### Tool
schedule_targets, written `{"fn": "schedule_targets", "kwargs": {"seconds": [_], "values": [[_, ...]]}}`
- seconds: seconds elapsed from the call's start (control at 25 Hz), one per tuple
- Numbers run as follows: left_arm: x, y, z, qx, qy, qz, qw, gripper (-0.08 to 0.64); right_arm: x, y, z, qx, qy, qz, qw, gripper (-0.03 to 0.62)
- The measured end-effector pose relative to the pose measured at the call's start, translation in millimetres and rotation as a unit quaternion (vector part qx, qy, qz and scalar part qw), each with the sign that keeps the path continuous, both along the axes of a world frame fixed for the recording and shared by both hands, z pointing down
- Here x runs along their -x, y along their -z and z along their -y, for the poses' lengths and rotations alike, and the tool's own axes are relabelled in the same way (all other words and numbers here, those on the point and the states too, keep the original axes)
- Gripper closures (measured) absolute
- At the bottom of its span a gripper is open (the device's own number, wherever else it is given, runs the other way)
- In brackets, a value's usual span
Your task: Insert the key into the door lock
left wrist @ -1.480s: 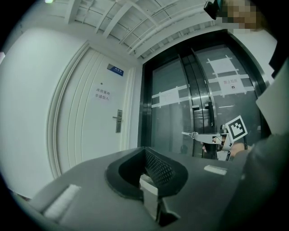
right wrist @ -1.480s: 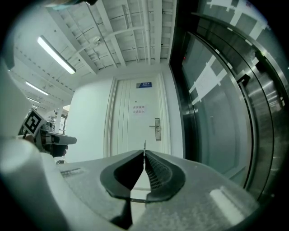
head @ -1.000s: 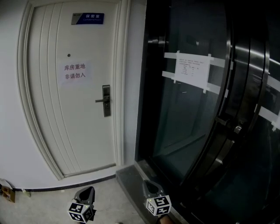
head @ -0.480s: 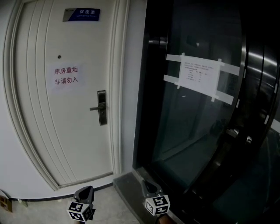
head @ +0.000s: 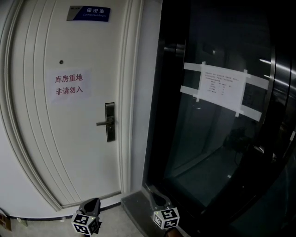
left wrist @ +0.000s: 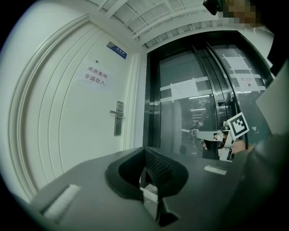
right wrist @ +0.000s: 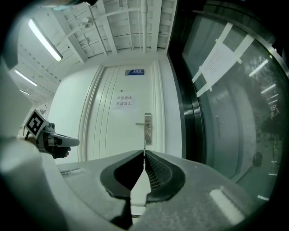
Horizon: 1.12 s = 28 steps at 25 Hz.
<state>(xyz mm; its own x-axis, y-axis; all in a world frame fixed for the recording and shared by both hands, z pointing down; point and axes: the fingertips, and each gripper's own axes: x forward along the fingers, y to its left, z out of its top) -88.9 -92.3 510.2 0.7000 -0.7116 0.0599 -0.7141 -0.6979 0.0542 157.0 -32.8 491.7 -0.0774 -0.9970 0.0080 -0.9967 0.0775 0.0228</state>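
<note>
The white door [head: 69,139] carries a metal lock plate [head: 110,122] with a lever handle, also seen as lock plate [left wrist: 118,118] and lock plate [right wrist: 147,127]. My right gripper [head: 155,197] is low in the head view, well short of the door, and shut on a thin metal key [right wrist: 144,145] that sticks out past its tips toward the lock. From the left gripper view the key [left wrist: 193,132] points leftward. My left gripper [head: 92,202] hangs beside it, its jaws [left wrist: 145,153] together with nothing between them.
A dark glass wall [head: 217,152] with a taped paper sheet [head: 222,88] fills the right side, a metal threshold [head: 134,202] at its foot. A paper notice [head: 69,84] and a blue nameplate [head: 89,13] are on the door.
The door and lock have grown larger and shifted in the head view as both grippers came closer to them. Both jaws stay as they were.
</note>
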Motion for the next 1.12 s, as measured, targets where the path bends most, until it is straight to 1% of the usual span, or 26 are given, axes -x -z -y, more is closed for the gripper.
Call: {"fn": "schedule_targets", "kwargs": {"seconds": [0.28,0.4,0.76,0.96,1.12], "values": [[-4.3,0.3,39.3,-0.001,0.002,-0.001,1.0,0.557,-4.6,-0.6,45.8,0.001,0.004,0.0,1.0,0.581],[-2.6,-2.6,60.5,0.001,0.013,-0.003,0.9999,0.557,-5.0,-2.5,71.4,0.0,0.013,-0.003,1.0,0.581],[1.1,-2.0,144.1,-0.006,0.058,-0.004,0.9983,0.557,-15.4,-5.5,173.4,-0.007,0.044,0.002,0.999,0.581],[-6.7,8.3,188.9,-0.013,0.069,-0.004,0.9975,0.557,-21.9,3.1,230.4,-0.011,0.06,-0.001,0.998,0.581],[-9.6,10.0,220.3,-0.012,0.079,-0.001,0.9968,0.557,-19.1,2.5,267.8,-0.006,0.076,-0.002,0.997,0.581]]}}
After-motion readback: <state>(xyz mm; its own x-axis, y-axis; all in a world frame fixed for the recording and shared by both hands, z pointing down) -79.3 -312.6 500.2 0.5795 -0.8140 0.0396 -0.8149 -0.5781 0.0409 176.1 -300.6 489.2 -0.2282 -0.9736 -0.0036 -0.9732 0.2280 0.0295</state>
